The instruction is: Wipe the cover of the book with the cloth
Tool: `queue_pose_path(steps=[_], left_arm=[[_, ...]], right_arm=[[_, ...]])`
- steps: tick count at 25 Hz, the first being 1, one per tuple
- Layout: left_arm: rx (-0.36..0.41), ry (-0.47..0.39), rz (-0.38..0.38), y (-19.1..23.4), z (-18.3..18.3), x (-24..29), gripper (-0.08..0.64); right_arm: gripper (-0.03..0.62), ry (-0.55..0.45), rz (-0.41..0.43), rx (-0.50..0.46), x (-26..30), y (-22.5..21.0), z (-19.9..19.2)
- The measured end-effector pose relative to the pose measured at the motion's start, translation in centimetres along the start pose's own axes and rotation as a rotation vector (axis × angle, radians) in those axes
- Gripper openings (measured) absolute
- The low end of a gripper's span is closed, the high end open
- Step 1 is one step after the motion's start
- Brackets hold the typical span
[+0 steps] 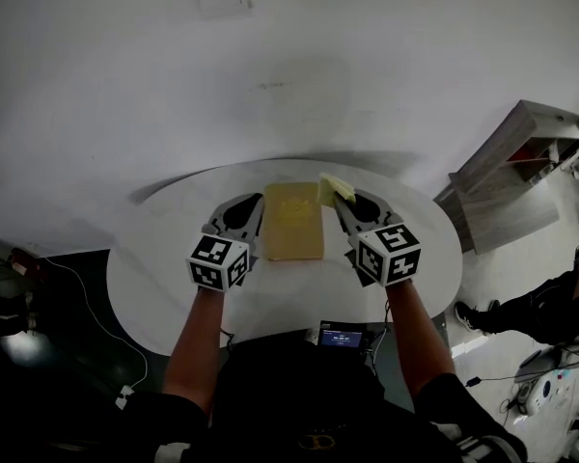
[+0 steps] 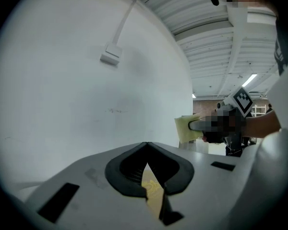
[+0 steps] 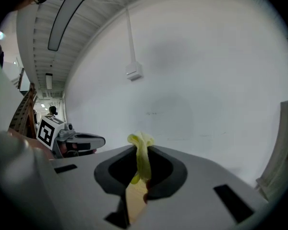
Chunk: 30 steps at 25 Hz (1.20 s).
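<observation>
A tan book (image 1: 292, 222) lies flat in the middle of the round white table (image 1: 174, 278). My left gripper (image 1: 259, 201) rests by the book's left edge, shut with nothing in it; in the left gripper view its jaws (image 2: 146, 148) meet, and the book's cover (image 2: 152, 195) shows below them. My right gripper (image 1: 338, 201) is at the book's far right corner, shut on a yellow cloth (image 1: 333, 188). In the right gripper view the cloth (image 3: 142, 156) sticks up in a fold between the fingers. The left gripper view also shows the cloth (image 2: 186, 128) hanging in the air.
A grey shelf unit (image 1: 516, 167) stands to the right of the table. A small device with a screen (image 1: 343, 337) sits at the table's near edge. Cables (image 1: 87, 302) run over the dark floor on the left. A person's leg (image 1: 521, 307) shows at the right.
</observation>
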<state>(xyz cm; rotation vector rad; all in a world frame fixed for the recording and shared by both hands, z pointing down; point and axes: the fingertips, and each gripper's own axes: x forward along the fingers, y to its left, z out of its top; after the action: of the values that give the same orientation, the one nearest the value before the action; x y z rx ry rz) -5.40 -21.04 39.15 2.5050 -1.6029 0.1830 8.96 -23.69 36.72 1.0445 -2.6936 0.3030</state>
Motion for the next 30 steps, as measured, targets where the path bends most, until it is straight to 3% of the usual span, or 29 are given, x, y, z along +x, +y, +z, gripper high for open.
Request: queue_pose_path(steps=[8, 14, 22, 30], left_arm=[[0.0, 0.058, 0.024, 1.7, -2.0, 0.9, 0.003], [-0.035, 0.13, 0.017, 3.8, -5.3, 2.7, 0.003], [-0.124, 0.29, 0.016, 6.3, -12.1, 5.8, 0.003], [-0.176, 0.399, 0.012, 6.9, -16.9, 7.6, 0.003]], right_arm=[[0.087, 0.084, 0.026, 0.002, 2.6, -1.0, -1.4], [0.087, 0.172, 0.028, 0.077, 6.4, -1.7, -3.7], [0.087, 0.391, 0.054, 0.156, 13.2, -1.9, -7.7], [0.087, 0.563, 0.097, 0.259, 18.6, -1.0, -11.3]])
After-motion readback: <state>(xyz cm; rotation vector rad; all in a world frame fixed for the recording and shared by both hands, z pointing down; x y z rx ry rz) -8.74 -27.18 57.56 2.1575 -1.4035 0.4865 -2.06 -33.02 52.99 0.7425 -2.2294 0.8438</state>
